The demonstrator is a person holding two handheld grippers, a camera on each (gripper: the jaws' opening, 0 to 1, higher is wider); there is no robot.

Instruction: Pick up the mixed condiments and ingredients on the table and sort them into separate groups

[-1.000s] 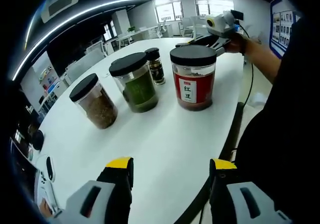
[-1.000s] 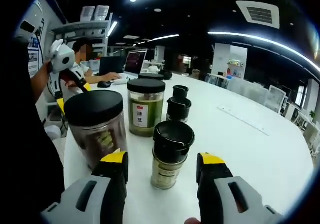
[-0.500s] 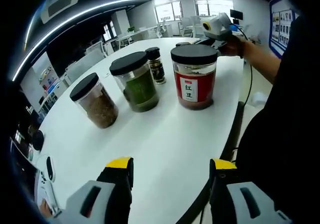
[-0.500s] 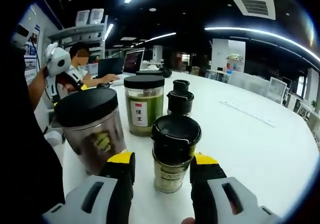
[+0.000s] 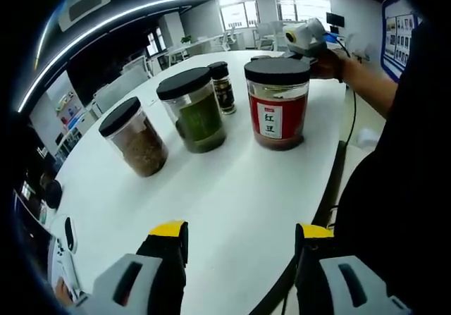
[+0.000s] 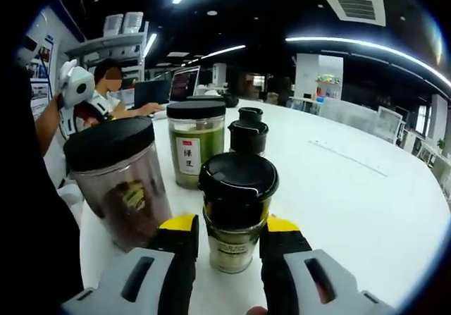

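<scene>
Right tongs closed around a small spice jar on the white surface; left tongs hang open over bare tabletop.

In the right gripper view, the right tongs have both yellow-tipped jaws touching the sides of the small spice jar, which has a black lid and a pale label too blurred to read. Just beside it stands a dark jar; behind is a green jar labelled 绿豆, with two small black-capped bottles beyond. In the left gripper view, the left tongs are apart, holding nothing, above the white surface. Ahead stands a red jar labelled 红豆, a green-filled jar, a brown-filled jar and a slim dark bottle.
</scene>
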